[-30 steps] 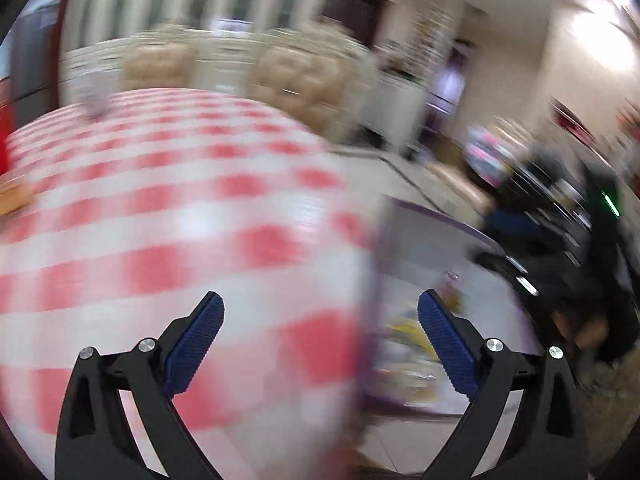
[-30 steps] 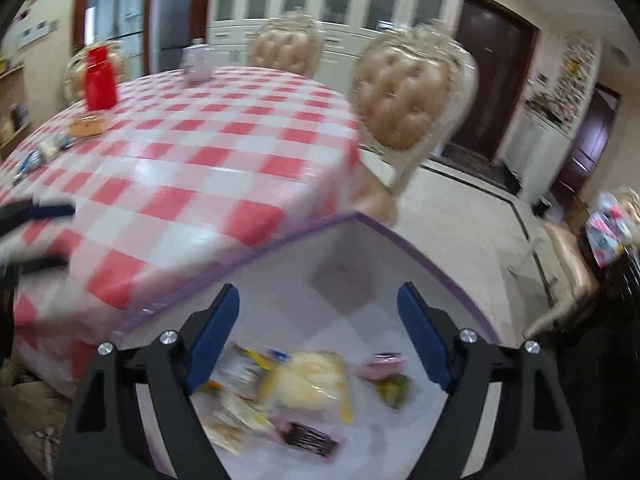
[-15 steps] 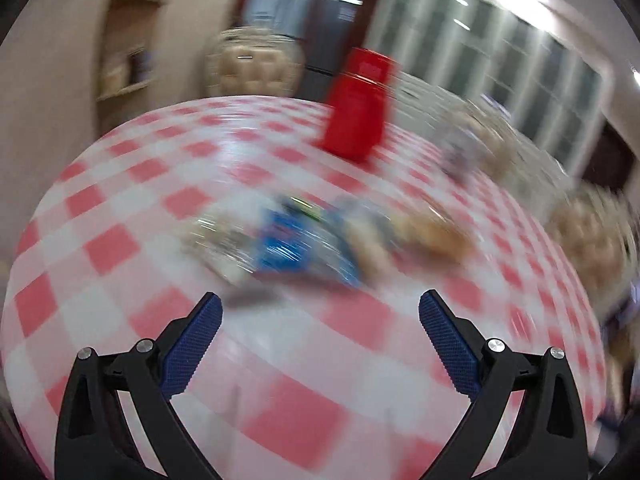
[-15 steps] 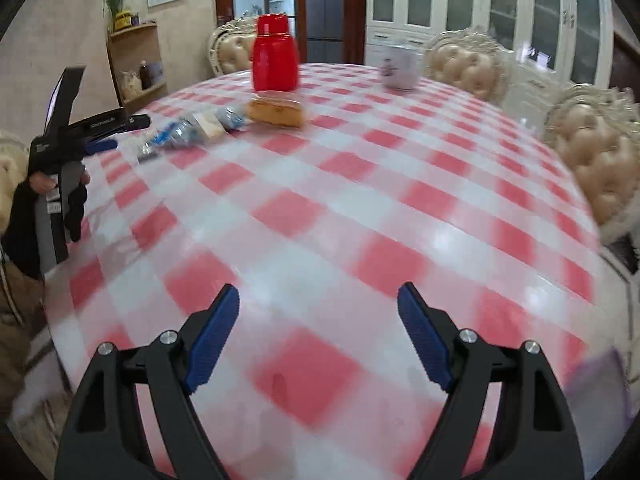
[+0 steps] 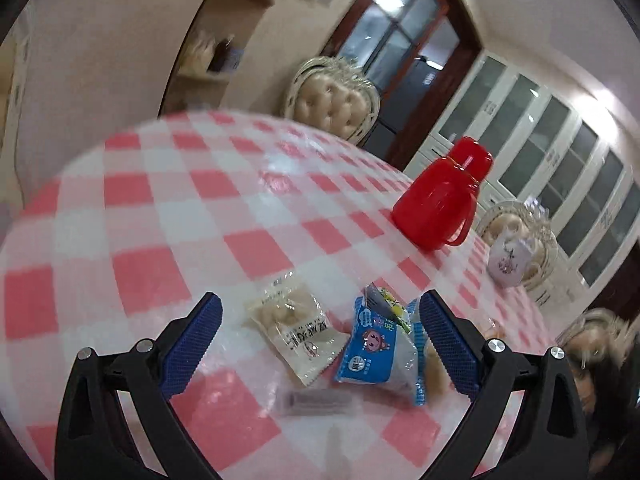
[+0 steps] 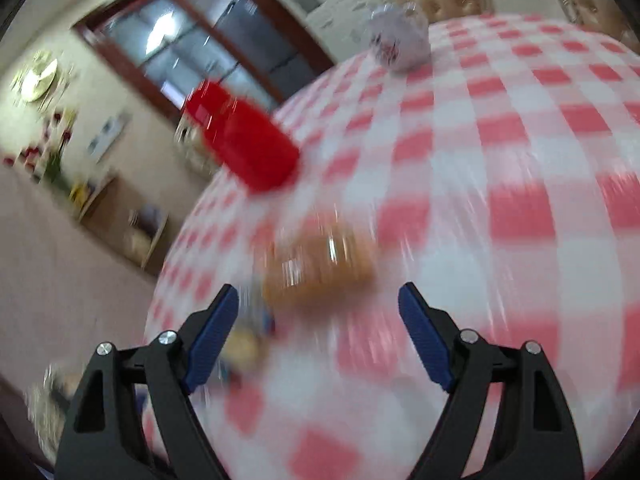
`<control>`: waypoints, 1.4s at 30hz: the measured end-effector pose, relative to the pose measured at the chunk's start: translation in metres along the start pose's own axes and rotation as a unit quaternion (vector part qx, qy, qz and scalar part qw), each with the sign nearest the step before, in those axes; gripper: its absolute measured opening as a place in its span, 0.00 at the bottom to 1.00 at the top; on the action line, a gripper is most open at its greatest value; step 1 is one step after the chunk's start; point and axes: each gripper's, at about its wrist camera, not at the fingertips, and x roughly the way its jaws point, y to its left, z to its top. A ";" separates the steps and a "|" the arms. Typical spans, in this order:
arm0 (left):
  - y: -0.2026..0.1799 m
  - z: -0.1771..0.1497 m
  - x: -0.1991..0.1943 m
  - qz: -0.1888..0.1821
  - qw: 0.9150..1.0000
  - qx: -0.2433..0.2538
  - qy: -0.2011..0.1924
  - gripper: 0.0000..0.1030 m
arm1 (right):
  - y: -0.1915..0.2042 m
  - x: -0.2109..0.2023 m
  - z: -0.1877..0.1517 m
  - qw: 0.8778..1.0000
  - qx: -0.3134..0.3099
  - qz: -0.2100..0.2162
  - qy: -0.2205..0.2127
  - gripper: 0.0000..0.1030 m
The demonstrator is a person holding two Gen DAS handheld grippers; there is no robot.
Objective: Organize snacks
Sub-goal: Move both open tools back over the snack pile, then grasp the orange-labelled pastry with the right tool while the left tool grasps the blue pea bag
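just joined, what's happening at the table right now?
A person holds a two-finger tool in each hand over a table with a red-checked cloth, sorting snacks. The left tool is open, empty, aimed at a clear packet of pale snacks and a blue packet lying side by side. The right tool, jaws just opened wider, is empty too, facing a blurred brown packet. A red jug and white cup stand further back.
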 end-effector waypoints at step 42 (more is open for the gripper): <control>0.046 0.015 0.008 -0.010 0.996 -0.082 0.024 0.93 | 0.028 0.043 -0.056 0.932 -0.333 -0.080 0.116 0.46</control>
